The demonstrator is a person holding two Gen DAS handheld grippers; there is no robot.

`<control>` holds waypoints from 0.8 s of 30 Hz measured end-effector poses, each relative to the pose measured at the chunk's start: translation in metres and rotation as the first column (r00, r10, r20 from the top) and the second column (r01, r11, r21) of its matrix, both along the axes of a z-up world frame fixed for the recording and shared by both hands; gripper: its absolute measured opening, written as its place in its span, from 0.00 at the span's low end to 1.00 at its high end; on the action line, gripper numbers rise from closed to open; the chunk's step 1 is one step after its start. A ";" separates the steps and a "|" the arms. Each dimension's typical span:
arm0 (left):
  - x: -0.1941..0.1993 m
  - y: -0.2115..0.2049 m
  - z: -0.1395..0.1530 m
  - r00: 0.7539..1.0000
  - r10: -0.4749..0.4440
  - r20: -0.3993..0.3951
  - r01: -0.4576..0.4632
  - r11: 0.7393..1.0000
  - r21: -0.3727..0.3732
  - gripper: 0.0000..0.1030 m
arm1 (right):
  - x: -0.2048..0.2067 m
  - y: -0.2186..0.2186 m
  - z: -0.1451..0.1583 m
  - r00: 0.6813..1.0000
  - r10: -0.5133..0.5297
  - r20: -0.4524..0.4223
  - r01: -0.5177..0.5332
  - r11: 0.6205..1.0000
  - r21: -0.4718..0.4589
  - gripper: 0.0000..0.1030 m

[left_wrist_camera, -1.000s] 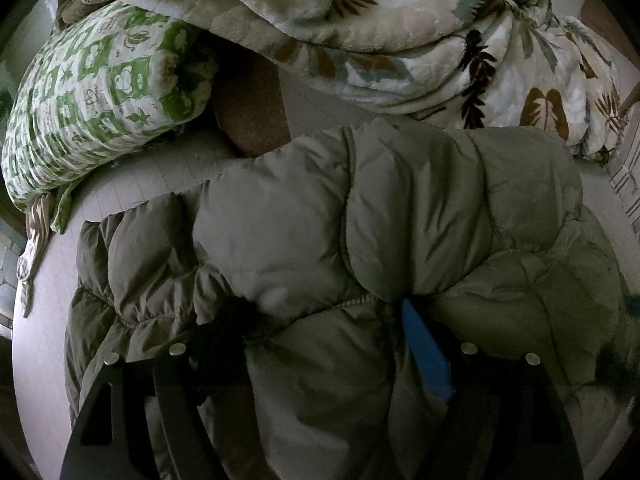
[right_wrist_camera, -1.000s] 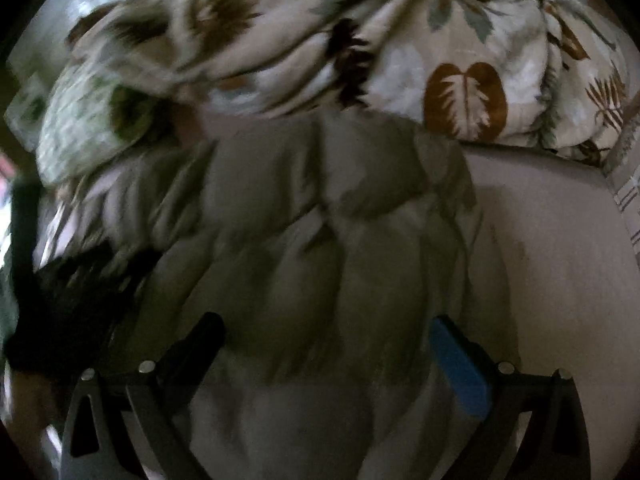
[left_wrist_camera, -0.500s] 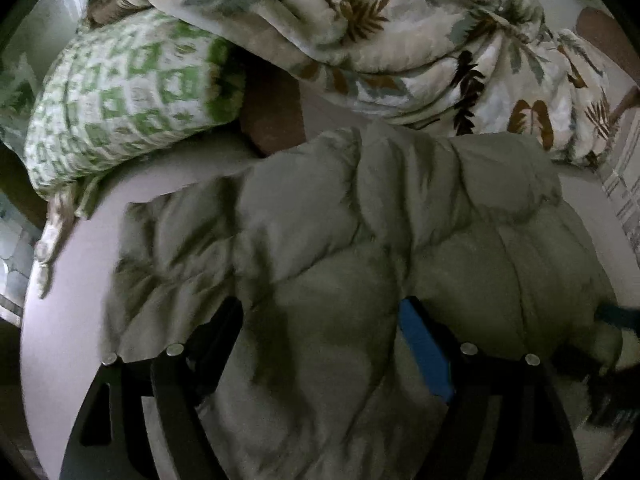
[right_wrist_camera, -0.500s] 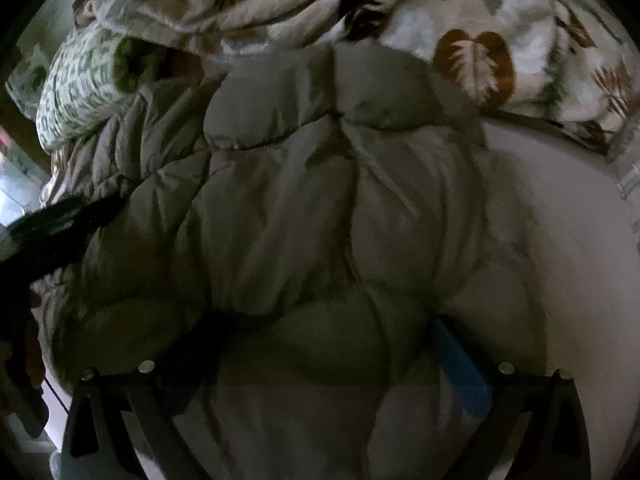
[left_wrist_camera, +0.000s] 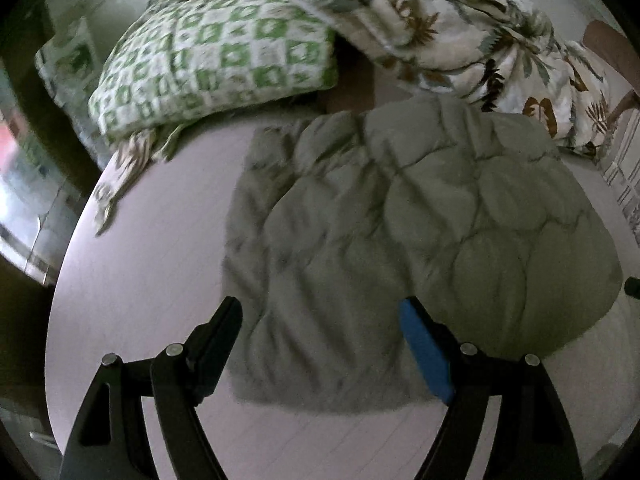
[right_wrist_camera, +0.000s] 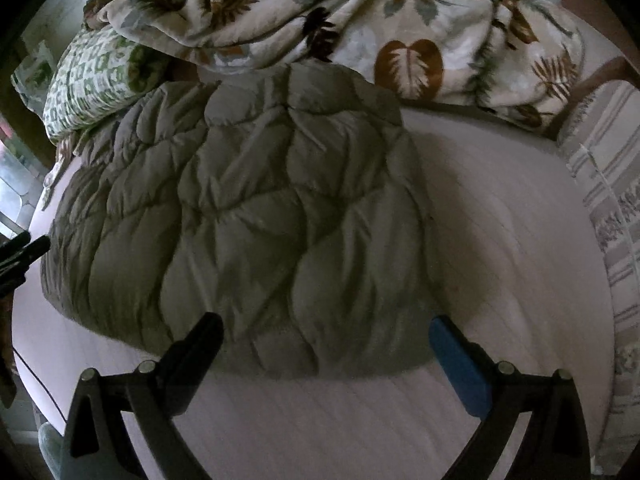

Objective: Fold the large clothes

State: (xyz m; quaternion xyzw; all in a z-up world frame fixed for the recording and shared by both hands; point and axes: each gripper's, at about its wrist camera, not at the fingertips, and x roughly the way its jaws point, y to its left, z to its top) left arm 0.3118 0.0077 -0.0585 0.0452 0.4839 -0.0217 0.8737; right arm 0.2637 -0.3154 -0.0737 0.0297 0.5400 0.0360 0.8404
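An olive-green quilted puffer jacket (left_wrist_camera: 400,232) lies folded in a bundle on the pale bed sheet (left_wrist_camera: 132,280); it also shows in the right wrist view (right_wrist_camera: 248,220). My left gripper (left_wrist_camera: 320,312) is open and empty, held above the jacket's near left edge. My right gripper (right_wrist_camera: 326,328) is open and empty, just in front of the jacket's near edge. The left gripper's tips show at the left edge of the right wrist view (right_wrist_camera: 24,248).
A green-and-white patterned pillow (left_wrist_camera: 212,60) lies at the back left. A leaf-print blanket (right_wrist_camera: 360,32) is heaped behind the jacket. A striped cushion (right_wrist_camera: 612,216) lies at the right. The bed's left edge (left_wrist_camera: 64,248) drops off beside a window.
Both grippers have let go of the jacket and pulled back and up from it. The jacket now lies flat on the sheet, clear of the fingers.
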 end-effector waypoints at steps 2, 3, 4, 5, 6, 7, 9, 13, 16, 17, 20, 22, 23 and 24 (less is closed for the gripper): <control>-0.011 0.009 -0.003 1.000 0.010 -0.004 -0.010 1.000 -0.004 0.79 | -0.003 -0.005 -0.001 1.000 -0.004 -0.004 0.004 1.000 0.006 1.00; -0.014 0.013 -0.005 1.000 0.015 -0.008 -0.015 1.000 0.000 0.79 | -0.005 -0.006 -0.002 1.000 -0.006 -0.007 0.006 1.000 0.007 1.00; -0.018 0.016 -0.006 1.000 0.020 -0.008 -0.020 1.000 0.000 0.79 | -0.008 -0.007 -0.003 1.000 -0.009 -0.010 0.009 1.000 0.006 1.00; -0.023 0.022 -0.009 1.000 0.026 -0.011 -0.026 1.000 -0.004 0.79 | -0.011 -0.008 -0.003 1.000 -0.013 -0.013 0.013 1.000 0.006 1.00; -0.025 0.025 -0.010 0.999 0.031 -0.012 -0.031 0.999 -0.011 0.79 | -0.010 -0.010 -0.003 1.000 -0.013 -0.015 0.013 1.000 0.008 1.00; -0.028 0.030 -0.013 0.999 0.036 -0.017 -0.037 0.999 -0.021 0.79 | -0.012 -0.011 -0.004 1.000 -0.015 -0.016 0.015 1.000 0.012 1.00; -0.031 0.035 -0.016 0.999 0.040 -0.022 -0.041 0.999 -0.028 0.79 | -0.015 -0.013 -0.005 1.000 -0.016 -0.020 0.016 1.000 0.016 1.00; -0.028 0.045 -0.021 0.998 0.047 -0.028 -0.048 0.999 -0.021 0.79 | -0.010 -0.020 -0.009 0.999 -0.024 -0.026 0.024 1.000 -0.006 1.00; -0.022 0.050 -0.023 0.998 0.049 -0.039 -0.051 0.998 -0.033 0.79 | -0.003 -0.029 -0.015 0.999 -0.039 -0.033 0.039 0.999 -0.006 1.00; -0.020 0.050 -0.024 0.998 0.048 -0.041 -0.049 0.998 -0.033 0.79 | -0.001 -0.032 -0.017 0.998 -0.044 -0.036 0.044 0.999 -0.005 1.00; -0.009 0.047 -0.028 0.998 0.033 -0.049 -0.035 0.999 -0.033 0.79 | 0.007 -0.041 -0.024 0.997 -0.058 -0.048 0.057 0.998 -0.006 1.00; 0.002 0.045 -0.029 0.998 0.032 -0.050 -0.034 0.999 -0.037 0.79 | 0.012 -0.045 -0.030 0.996 -0.065 -0.056 0.065 0.998 -0.005 1.00; 0.005 0.043 -0.029 0.998 0.030 -0.051 -0.032 0.999 -0.044 0.79 | 0.015 -0.047 -0.031 0.996 -0.069 -0.059 0.069 0.998 -0.004 1.00; 0.011 0.040 -0.028 0.998 0.027 -0.053 -0.030 0.998 -0.053 0.79 | 0.019 -0.049 -0.034 0.995 -0.073 -0.061 0.073 0.997 -0.002 1.00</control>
